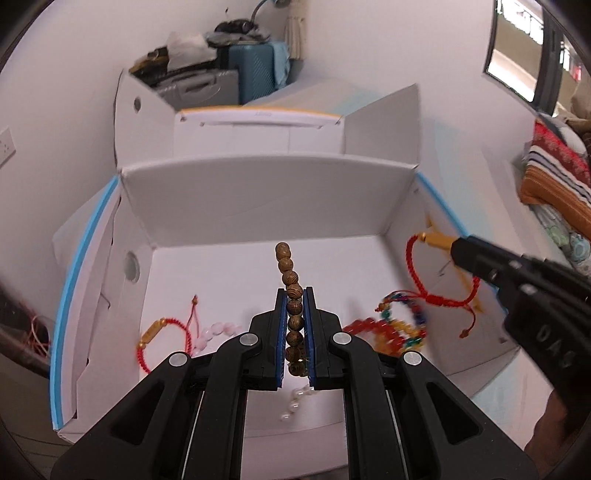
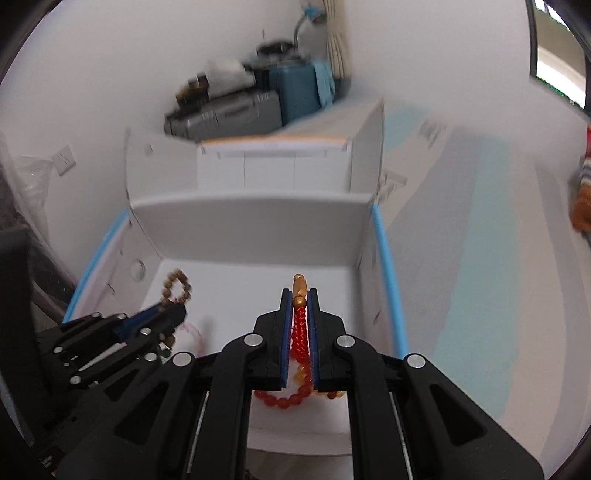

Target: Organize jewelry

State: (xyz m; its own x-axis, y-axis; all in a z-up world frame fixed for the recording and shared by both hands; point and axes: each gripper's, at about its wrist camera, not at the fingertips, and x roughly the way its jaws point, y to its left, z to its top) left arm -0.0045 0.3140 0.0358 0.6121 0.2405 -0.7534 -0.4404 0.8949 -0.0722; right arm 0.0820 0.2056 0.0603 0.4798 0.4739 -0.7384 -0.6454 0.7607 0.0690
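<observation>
- Mid-task: left gripper (image 1: 294,295) clamped on wooden bead bracelet (image 1: 289,275), held above the white box (image 1: 266,192).
- Right gripper (image 2: 300,295) clamped on red cord bracelet (image 2: 300,328) with gold tube, also over the box.
- Already in the box: second red cord bracelet (image 1: 166,332), pink beads (image 1: 216,330), multicolour beads (image 1: 395,328), pearls (image 1: 295,400).
- Both held pieces not yet released.
- Obstacles: box walls, grippers near each other; suitcases (image 1: 255,70) behind are irrelevant.

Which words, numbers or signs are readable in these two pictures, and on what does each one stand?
No text can be read with certainty.
On the side of the right gripper: raised letters, perhaps "DAS", turned and cut off.
On the far box: faint print, too small to read.
Through the window: signs outside, blurred.
On the flap label: print, blurred.
</observation>
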